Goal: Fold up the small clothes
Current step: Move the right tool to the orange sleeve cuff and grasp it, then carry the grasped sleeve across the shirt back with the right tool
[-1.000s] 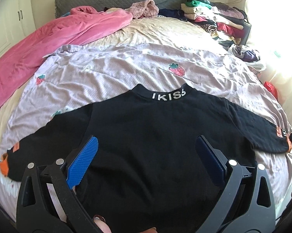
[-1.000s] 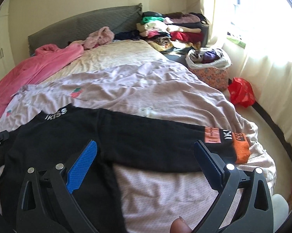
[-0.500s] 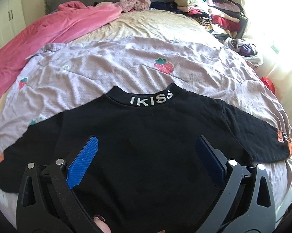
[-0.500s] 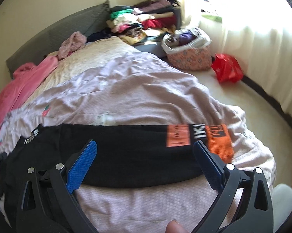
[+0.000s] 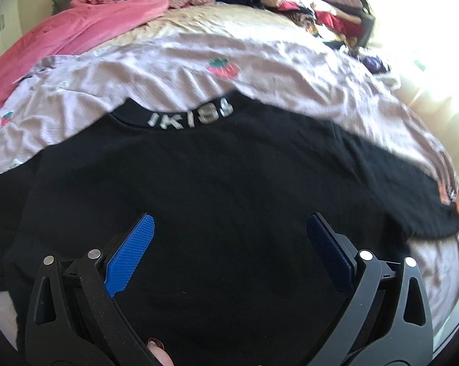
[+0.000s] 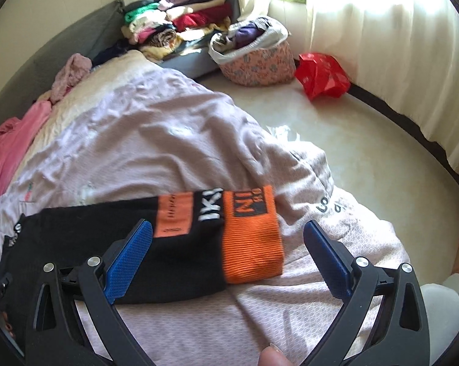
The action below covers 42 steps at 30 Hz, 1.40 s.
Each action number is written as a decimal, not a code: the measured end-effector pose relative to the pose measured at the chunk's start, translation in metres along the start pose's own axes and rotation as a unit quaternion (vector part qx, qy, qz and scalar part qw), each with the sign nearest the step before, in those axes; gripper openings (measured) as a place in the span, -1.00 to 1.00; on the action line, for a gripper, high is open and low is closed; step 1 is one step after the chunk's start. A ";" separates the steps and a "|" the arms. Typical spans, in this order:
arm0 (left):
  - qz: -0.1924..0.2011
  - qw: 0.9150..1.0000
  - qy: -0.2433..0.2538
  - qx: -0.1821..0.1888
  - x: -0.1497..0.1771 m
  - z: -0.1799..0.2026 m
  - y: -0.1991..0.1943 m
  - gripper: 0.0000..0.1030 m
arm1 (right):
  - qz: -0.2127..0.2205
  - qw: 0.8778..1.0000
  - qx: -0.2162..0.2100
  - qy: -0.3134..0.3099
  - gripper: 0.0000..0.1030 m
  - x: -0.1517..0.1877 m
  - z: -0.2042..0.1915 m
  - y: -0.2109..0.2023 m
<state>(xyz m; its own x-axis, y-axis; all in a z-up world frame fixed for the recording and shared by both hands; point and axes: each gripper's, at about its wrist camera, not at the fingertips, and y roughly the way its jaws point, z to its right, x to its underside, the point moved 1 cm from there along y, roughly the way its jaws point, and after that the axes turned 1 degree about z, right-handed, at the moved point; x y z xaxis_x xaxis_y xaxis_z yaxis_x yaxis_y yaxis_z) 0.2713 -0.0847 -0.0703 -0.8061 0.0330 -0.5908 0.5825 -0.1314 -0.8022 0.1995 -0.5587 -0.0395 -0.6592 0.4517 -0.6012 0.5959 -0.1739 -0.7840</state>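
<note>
A black sweatshirt (image 5: 217, 183) with white letters on its collar (image 5: 190, 119) lies spread flat, back up, on the lilac bedspread (image 5: 168, 67). My left gripper (image 5: 229, 228) is open and empty, low over the middle of its body. In the right wrist view the sweatshirt's right sleeve (image 6: 107, 238) stretches across the bed and ends in an orange cuff (image 6: 250, 244). My right gripper (image 6: 228, 231) is open and empty, with the cuff end of the sleeve between its blue fingers (image 6: 129, 256).
A pink blanket (image 5: 62, 36) lies at the bed's far left. A stack of folded clothes (image 6: 174, 27) sits by the headboard. A floral basket (image 6: 254, 58) and a red bag (image 6: 321, 73) stand on the floor near the curtain (image 6: 382, 45).
Both grippers have moved forward and lower. The left has closed in on the sweatshirt's body. The right has swung right along the sleeve until the orange cuff sits between its fingers.
</note>
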 end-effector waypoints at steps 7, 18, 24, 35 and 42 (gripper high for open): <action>-0.009 1.000 0.024 -0.001 0.013 0.006 0.010 0.83 | -0.018 1.000 0.003 0.006 0.53 0.001 0.004 0.022; -0.005 0.999 0.027 0.022 0.012 0.007 0.003 0.83 | -0.027 0.999 -0.017 0.025 -0.81 0.002 0.015 0.033; 0.004 0.999 0.015 0.032 0.008 0.004 -0.007 0.83 | -0.002 0.998 -0.067 0.000 -0.88 0.001 -0.007 0.001; 0.030 0.999 -0.002 0.020 -0.001 -0.022 -0.030 0.83 | 0.046 0.982 -0.164 -0.084 -0.89 0.000 -0.114 -0.071; 0.041 0.999 -0.026 0.024 -0.009 -0.045 -0.045 0.83 | 0.036 0.961 -0.238 -0.133 -0.89 0.011 -0.196 -0.091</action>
<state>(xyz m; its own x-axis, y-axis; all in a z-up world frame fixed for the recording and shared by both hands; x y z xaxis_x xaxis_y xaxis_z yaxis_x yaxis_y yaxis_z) 0.2568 -0.0341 -0.0333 -0.7610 -0.0302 -0.6481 0.6421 -0.1781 -0.7456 0.2277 -0.3658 0.0557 -0.6644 0.2031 -0.7192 0.7452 0.2526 -0.6171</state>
